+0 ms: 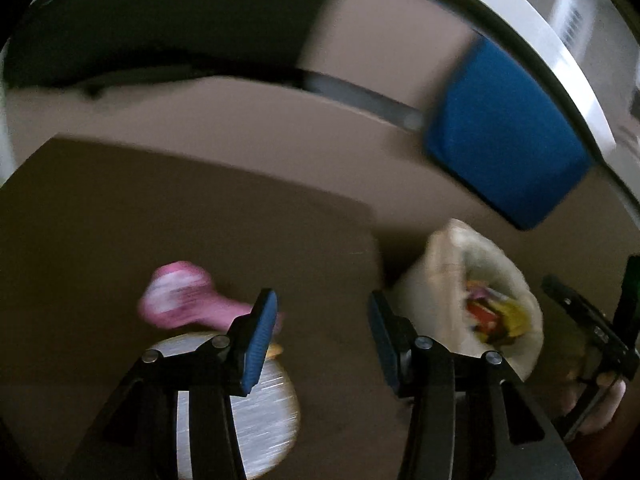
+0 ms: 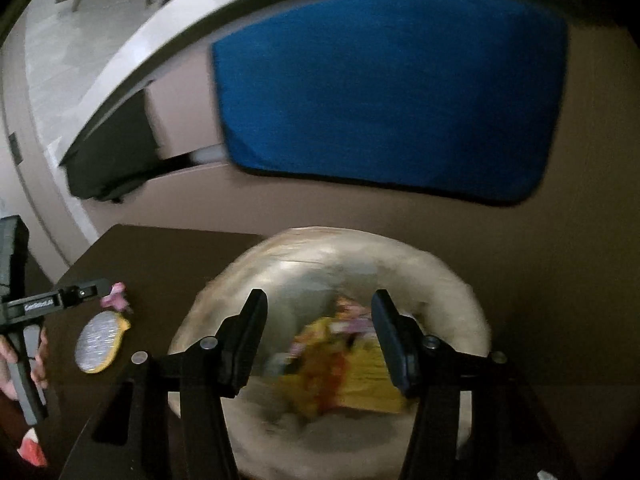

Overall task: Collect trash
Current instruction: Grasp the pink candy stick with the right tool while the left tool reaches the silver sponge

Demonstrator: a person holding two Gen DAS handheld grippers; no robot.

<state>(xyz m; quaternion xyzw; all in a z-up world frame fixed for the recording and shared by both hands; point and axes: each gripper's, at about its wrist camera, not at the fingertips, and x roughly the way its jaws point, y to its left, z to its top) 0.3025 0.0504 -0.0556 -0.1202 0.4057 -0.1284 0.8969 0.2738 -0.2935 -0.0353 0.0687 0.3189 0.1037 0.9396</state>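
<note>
Two pieces of trash lie at the left on the dark brown surface [image 1: 120, 208]: a pink wrapper [image 1: 180, 296] and, just nearer the camera, a round silvery foil piece [image 1: 260, 412] with a yellow edge. In the left wrist view the left hand-held gripper [image 1: 324, 340] hangs above the surface with its blue-padded fingers [image 1: 260, 340] apart and nothing between them; the foil piece shows under its left finger and the pink wrapper lies just beyond that finger's tip. To the right of the surface's edge stands a pale plastic bag [image 1: 448, 264], its mouth open, with red and yellow wrappers inside. Farther right, the right hand-held gripper [image 1: 584, 320] shows at the edge of the frame. A blue panel [image 1: 504, 136] stands behind the bag.

In the right wrist view the left tool appears at far left, gripped by a hand [image 2: 12, 360], near the pink wrapper [image 2: 114, 294] and foil piece [image 2: 96, 344]. The right hand-held gripper [image 2: 320, 340] points into the bag [image 2: 280, 272], fingers apart, clamping nothing.
</note>
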